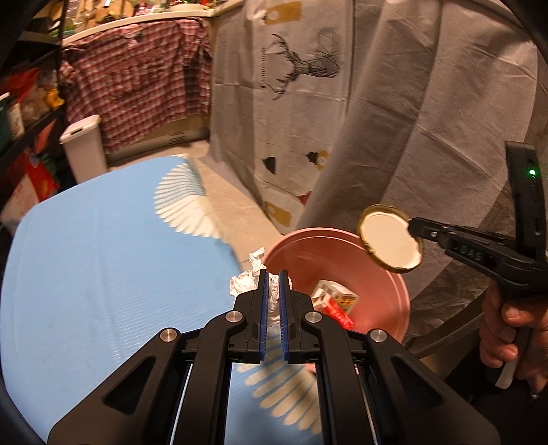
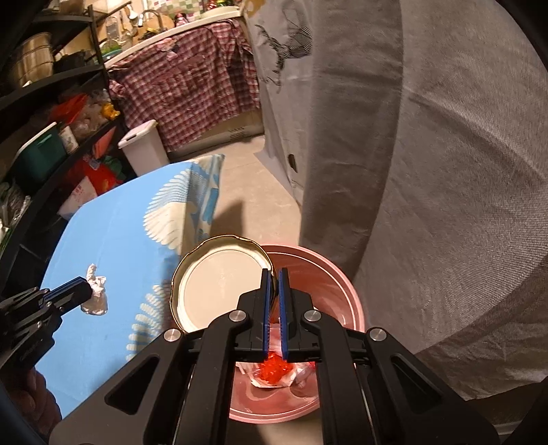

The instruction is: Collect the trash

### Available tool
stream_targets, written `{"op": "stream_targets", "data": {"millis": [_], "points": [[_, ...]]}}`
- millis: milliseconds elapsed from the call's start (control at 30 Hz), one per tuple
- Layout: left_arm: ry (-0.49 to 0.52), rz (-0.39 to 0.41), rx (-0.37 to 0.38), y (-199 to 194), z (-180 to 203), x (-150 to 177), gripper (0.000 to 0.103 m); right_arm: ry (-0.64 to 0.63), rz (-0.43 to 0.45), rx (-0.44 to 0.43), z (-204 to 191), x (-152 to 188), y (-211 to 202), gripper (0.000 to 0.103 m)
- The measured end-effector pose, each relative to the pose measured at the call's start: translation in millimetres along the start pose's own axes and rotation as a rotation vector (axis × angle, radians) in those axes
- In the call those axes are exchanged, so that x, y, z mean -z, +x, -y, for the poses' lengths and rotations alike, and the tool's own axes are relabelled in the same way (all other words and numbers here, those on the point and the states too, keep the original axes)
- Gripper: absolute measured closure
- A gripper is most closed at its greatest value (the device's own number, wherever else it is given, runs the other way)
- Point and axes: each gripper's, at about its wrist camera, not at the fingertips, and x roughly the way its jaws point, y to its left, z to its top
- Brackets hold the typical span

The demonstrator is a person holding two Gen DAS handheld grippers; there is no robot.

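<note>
Both tools grip trash: left [image 1: 273,279] crumpled paper [image 1: 245,282], right [image 2: 274,277] lid [image 2: 219,287]; bin [image 2: 328,274] contents half-hidden.

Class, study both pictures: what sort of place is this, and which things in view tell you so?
Probably a home kitchen or utility corner: a counter with a tap, black shelves crowded with pots and packets, and a white bin on the floor beside a table with a blue cloth.

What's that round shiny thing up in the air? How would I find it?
Look for the pink bin on the floor beside the blue table. Just above the bin's rim, the right tool pinches a jar lid by its edge. It is a flat circle, gold rimmed and white inside, unlike the crumpled white paper in the left tool.
</note>
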Motion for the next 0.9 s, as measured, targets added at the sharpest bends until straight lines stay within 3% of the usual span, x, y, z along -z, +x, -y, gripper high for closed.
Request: {"op": "stream_targets", "data": {"millis": [533, 600, 667, 767, 900], "points": [[0.047, -0.053, 0.029, 43, 37, -7, 0.097, -0.015, -0.019, 0.026, 10, 0, 13, 0.095], [0.050, -0.056, 0.024, 46, 39, -7, 0.094, -0.023, -0.024, 0.032, 10, 1, 14, 0.093], [0.046, -0.063, 0.029, 47, 39, -7, 0.080, -0.021, -0.023, 0.043, 11, 0, 14, 0.092], [0.049, -0.060, 0.031, 46, 39, -6, 0.074, -0.007, -0.015, 0.048, 13, -1, 12, 0.071], [0.043, -0.049, 0.029, 40, 37, -7, 0.073, -0.020, -0.004, 0.043, 10, 1, 9, 0.068]]}}
